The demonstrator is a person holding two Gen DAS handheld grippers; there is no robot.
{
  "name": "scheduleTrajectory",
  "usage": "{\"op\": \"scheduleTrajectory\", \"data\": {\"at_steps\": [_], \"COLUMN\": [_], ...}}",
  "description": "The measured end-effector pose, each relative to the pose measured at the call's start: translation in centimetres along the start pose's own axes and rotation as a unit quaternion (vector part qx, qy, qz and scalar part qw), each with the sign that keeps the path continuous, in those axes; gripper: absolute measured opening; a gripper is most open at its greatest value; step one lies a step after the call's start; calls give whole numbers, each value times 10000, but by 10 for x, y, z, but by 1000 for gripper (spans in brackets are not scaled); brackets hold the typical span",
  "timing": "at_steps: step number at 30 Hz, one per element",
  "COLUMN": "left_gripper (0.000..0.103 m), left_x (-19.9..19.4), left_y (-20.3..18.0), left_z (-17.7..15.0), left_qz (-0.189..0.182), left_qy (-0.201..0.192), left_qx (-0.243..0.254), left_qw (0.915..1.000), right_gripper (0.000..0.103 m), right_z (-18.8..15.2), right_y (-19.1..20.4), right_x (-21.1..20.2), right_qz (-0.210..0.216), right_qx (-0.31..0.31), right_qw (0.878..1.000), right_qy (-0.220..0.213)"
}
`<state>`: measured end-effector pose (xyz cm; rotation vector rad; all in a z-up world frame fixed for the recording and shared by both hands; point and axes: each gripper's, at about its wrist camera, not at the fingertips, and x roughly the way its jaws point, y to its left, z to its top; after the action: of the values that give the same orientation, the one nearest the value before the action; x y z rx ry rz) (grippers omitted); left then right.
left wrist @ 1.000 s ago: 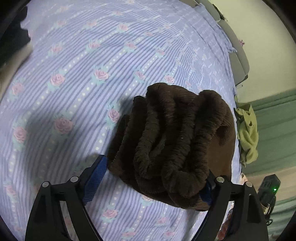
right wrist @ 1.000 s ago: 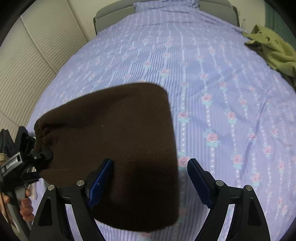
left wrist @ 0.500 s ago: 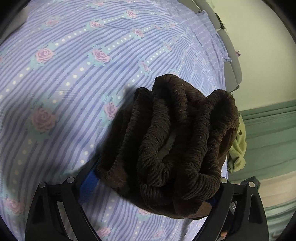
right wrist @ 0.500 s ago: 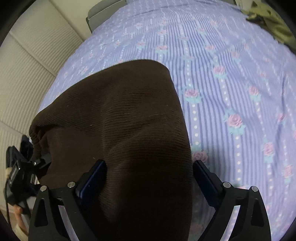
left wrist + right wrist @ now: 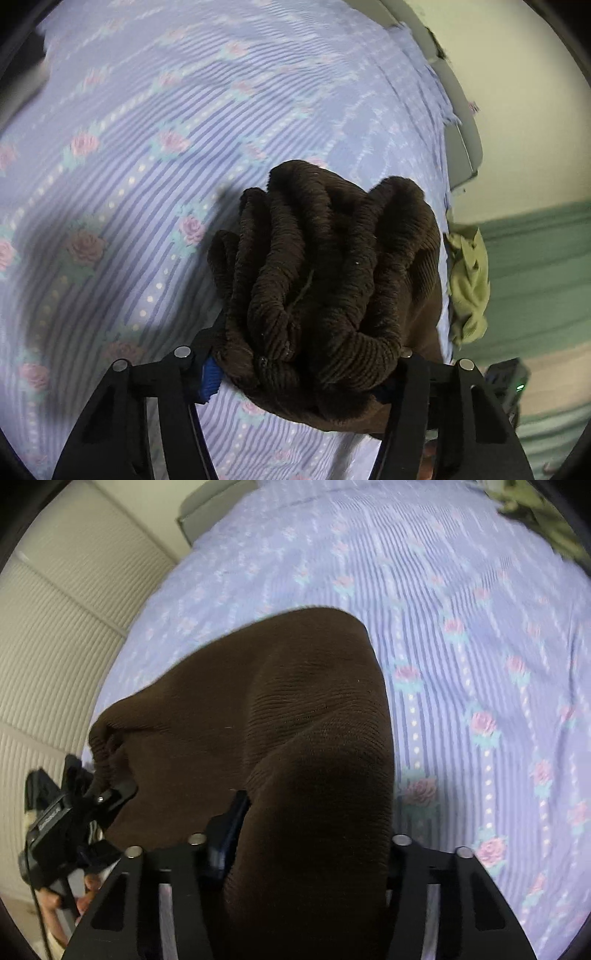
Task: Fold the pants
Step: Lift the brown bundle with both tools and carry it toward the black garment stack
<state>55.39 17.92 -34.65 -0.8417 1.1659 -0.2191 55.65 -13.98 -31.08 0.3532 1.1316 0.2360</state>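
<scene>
Dark brown corduroy pants lie folded on the bed. In the left wrist view their bunched elastic waistband sits between the fingers of my left gripper, which is shut on it. In the right wrist view the smooth folded end of the pants rises between the fingers of my right gripper, which is shut on the cloth. The left gripper also shows at the left of the right wrist view, holding the waistband end. The fingertips are mostly hidden by fabric.
The bed has a lilac striped sheet with roses, also in the right wrist view. A light green garment lies at the bed's far edge. A ribbed beige wall runs along the bed.
Both grippers have closed on the pants: the left on the waistband, the right on the folded end. The cloth has bunched up and lifted between the right fingers.
</scene>
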Motion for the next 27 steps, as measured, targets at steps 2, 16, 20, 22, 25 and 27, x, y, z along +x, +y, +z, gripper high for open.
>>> {"op": "scheduleTrajectory", "data": {"at_steps": [2, 16, 20, 22, 25, 27], "left_gripper": [58, 58, 58, 58, 58, 58], "left_x": [-13, -147, -191, -212, -242, -260], "left_y": [-9, -100, -119, -127, -138, -142], "left_z": [-4, -75, -104, -118, -139, -153], "left_qz": [45, -172, -206, -219, -221, -211], "left_qy": [-59, -799, -1125, -1295, -1562, -1738], "left_qx": [193, 1337, 1471, 1540, 1592, 1606], "left_qw": [9998, 9876, 9825, 9793, 9746, 9714], "right_gripper": [46, 45, 45, 45, 45, 45], "right_z": [-2, -52, -71, -77, -91, -99], "right_y": [9, 51, 58, 64, 72, 75], "right_x": [-17, -181, -230, -253, -277, -295], "right_qz": [-35, 168, 299, 374, 477, 571], "right_qx": [-180, -717, -885, -969, -1136, -1239], "right_qw": [9998, 9906, 9857, 9828, 9782, 9751], "right_qy": [-127, -1153, -1403, -1528, -1672, -1750]}}
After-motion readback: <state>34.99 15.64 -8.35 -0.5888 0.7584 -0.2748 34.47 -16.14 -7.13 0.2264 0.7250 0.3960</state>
